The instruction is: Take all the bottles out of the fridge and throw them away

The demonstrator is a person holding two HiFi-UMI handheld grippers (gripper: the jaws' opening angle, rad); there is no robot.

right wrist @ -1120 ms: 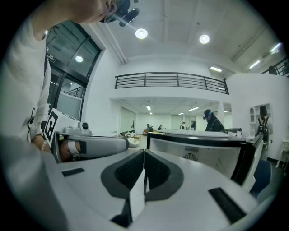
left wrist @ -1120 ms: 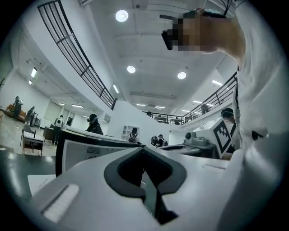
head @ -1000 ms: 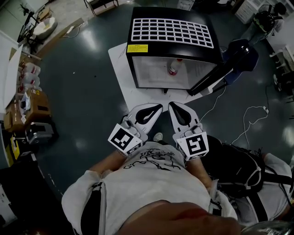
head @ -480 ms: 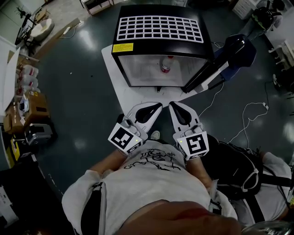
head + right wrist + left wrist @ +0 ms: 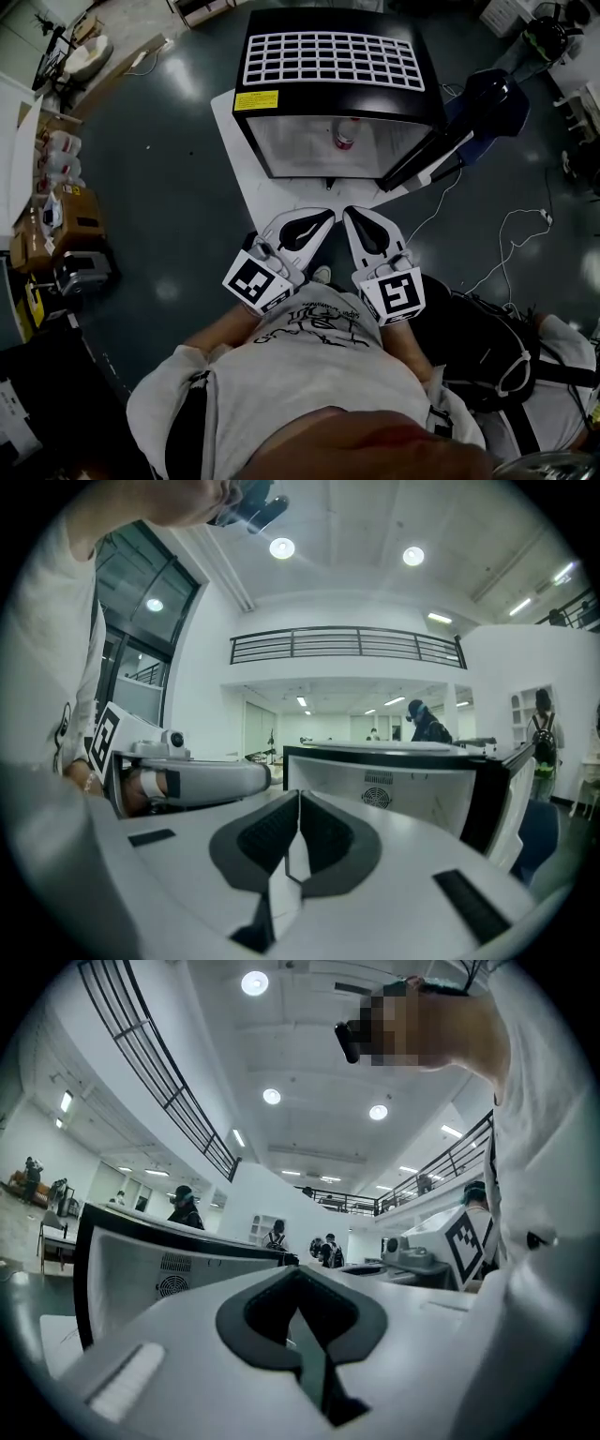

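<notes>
- My left tongs [image 5: 325, 217] and right tongs [image 5: 350, 215] are both clenched, empty, side by side.
- One bottle [image 5: 345, 139] stands inside the open fridge [image 5: 328, 58] ahead.

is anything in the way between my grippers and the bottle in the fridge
Nothing visible. The fridge door stands open to the right, the bottle stands in the open compartment, and only bare white mat lies between it and the left gripper and right gripper, both shut and empty.
</notes>
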